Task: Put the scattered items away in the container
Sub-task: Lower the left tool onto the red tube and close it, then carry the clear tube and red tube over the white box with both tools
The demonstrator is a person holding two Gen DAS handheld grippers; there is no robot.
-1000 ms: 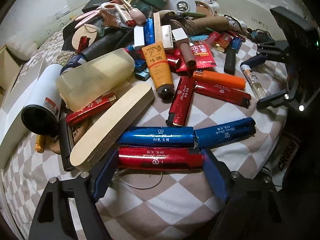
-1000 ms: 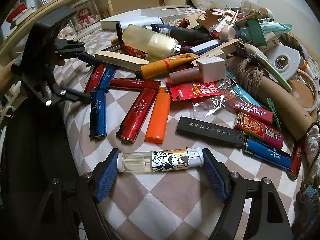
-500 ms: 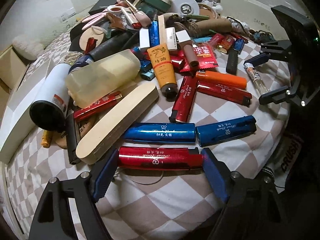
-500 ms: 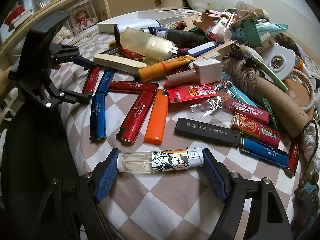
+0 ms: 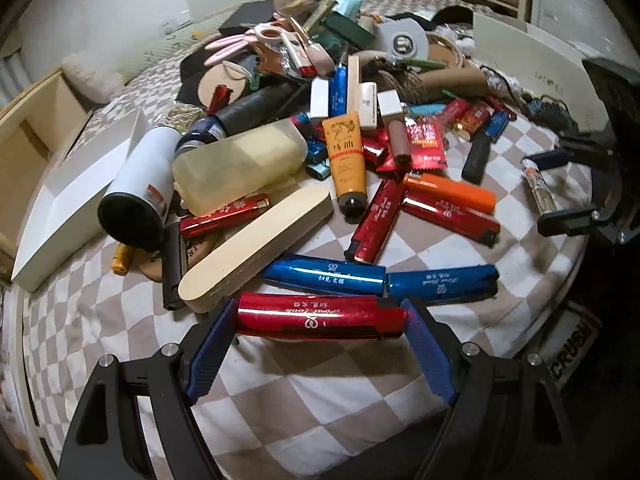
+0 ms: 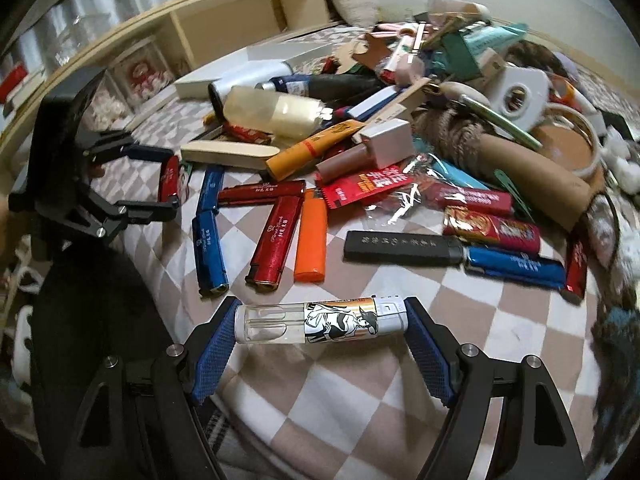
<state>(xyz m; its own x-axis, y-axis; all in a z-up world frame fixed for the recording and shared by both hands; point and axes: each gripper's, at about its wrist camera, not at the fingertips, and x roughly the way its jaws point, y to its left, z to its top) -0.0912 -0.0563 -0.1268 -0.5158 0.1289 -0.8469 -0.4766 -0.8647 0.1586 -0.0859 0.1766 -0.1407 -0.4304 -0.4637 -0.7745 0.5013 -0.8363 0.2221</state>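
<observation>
My left gripper [image 5: 318,320] is shut on a red lighter [image 5: 320,317], held end to end and lifted above the checkered cloth [image 5: 320,392]. My right gripper [image 6: 320,322] is shut on a clear lighter with a cartoon label [image 6: 320,321], also held end to end just above the cloth. Each gripper shows in the other's view, the right gripper [image 5: 560,188] and the left gripper [image 6: 160,180]. A white open box [image 5: 80,192] lies at the left edge of the pile.
A big heap of items covers the cloth: blue lighters [image 5: 380,280], red lighters [image 5: 448,212], an orange lighter [image 6: 310,236], a black lighter [image 6: 400,248], a wooden case [image 5: 256,244], a clear bottle [image 5: 240,164], an orange tube [image 5: 346,160], a white flask [image 5: 136,196].
Both grippers have risen with their lighters; the left one's red lighter has come up off the cloth and away from the blue lighters. The pile has stayed put.
</observation>
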